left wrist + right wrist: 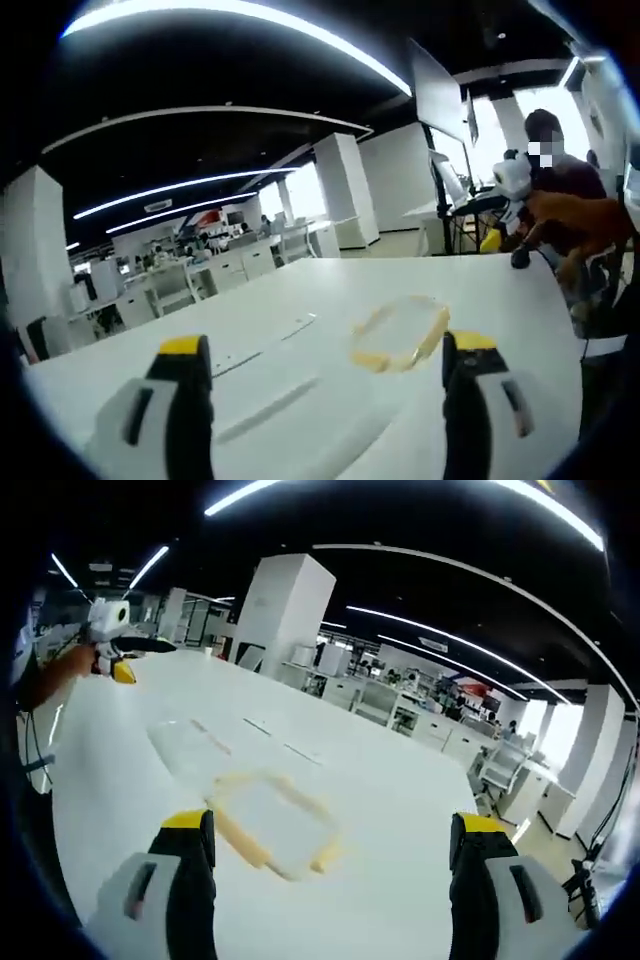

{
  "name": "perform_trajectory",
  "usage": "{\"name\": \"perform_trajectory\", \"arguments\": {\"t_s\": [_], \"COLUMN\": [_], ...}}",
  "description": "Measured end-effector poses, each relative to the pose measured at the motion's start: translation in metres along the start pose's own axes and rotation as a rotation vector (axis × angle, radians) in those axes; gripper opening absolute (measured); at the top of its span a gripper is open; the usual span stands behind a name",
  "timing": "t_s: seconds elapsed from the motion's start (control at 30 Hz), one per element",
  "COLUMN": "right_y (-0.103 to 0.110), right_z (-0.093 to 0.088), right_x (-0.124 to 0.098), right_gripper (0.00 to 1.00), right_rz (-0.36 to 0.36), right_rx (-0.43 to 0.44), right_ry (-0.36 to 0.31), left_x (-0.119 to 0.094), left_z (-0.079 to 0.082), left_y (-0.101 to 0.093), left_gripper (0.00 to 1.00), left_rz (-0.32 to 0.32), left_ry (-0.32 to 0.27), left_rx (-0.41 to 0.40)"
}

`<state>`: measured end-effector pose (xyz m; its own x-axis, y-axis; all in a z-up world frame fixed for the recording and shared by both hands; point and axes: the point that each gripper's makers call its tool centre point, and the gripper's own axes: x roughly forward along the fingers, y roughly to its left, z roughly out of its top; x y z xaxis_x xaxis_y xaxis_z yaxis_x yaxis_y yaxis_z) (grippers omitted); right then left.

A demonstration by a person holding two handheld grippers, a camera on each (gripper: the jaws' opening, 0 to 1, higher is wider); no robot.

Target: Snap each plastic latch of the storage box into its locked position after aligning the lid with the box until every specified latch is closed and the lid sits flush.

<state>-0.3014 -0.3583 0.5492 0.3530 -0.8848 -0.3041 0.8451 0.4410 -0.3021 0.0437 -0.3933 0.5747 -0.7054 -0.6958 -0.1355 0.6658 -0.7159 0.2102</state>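
In the left gripper view, the left gripper (pixel 328 400) has its two jaws spread wide apart, and there is nothing between them. Its tips are yellow and the rest is grey and black. It hangs over a big white table (pixel 300 290). On the table, a little past the jaws and toward the right one, sits the storage box (pixel 400 333). It is see-through with a yellow edge, and it is blurry, so I cannot tell if the latches are shut. At the far right end of the table there is a person (pixel 565 195) holding a white tool (pixel 512 178) with a yellow tip. In the right gripper view, the right gripper (pixel 335 880) is also spread wide and holds nothing. The storage box (pixel 275 820) lies on the white table (pixel 400 810) just past the left jaw, closer to it than to the right jaw. A clear flat piece (pixel 190 745) lies just beyond the box on the far left side, and I cannot tell what it is. Far off to the left, a hand (pixel 75 660) holds the white tool (pixel 110 620) above the table edge. Behind the table there are white desks (pixel 400 705) and a fat white pillar (pixel 285 605).
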Motion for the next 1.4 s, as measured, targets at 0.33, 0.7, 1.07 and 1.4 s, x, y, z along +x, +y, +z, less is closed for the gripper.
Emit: {"name": "perform_trajectory", "arguments": {"t_s": [0.33, 0.7, 1.07, 1.4], "right_y": [-0.011, -0.021, -0.017, -0.013], "right_z": [-0.005, -0.015, -0.032, -0.051], "right_x": [0.013, 0.032, 0.048, 0.063], "right_gripper": [1.0, 1.0, 1.0, 1.0], "right_rz": [0.065, 0.165, 0.328, 0.466], "right_rx": [-0.059, -0.15, -0.265, -0.305], "right_ry": [0.03, 0.089, 0.19, 0.258], "left_x": [0.032, 0.059, 0.082, 0.105], "left_z": [-0.006, -0.006, -0.036, -0.05], "left_y": [-0.013, -0.023, -0.041, -0.054], "left_gripper": [0.92, 0.85, 0.85, 0.9], "left_rz": [-0.135, -0.231, -0.393, -0.52], "left_ry": [0.07, 0.137, 0.326, 0.425], "left_rx": [0.091, 0.168, 0.214, 0.261]}}
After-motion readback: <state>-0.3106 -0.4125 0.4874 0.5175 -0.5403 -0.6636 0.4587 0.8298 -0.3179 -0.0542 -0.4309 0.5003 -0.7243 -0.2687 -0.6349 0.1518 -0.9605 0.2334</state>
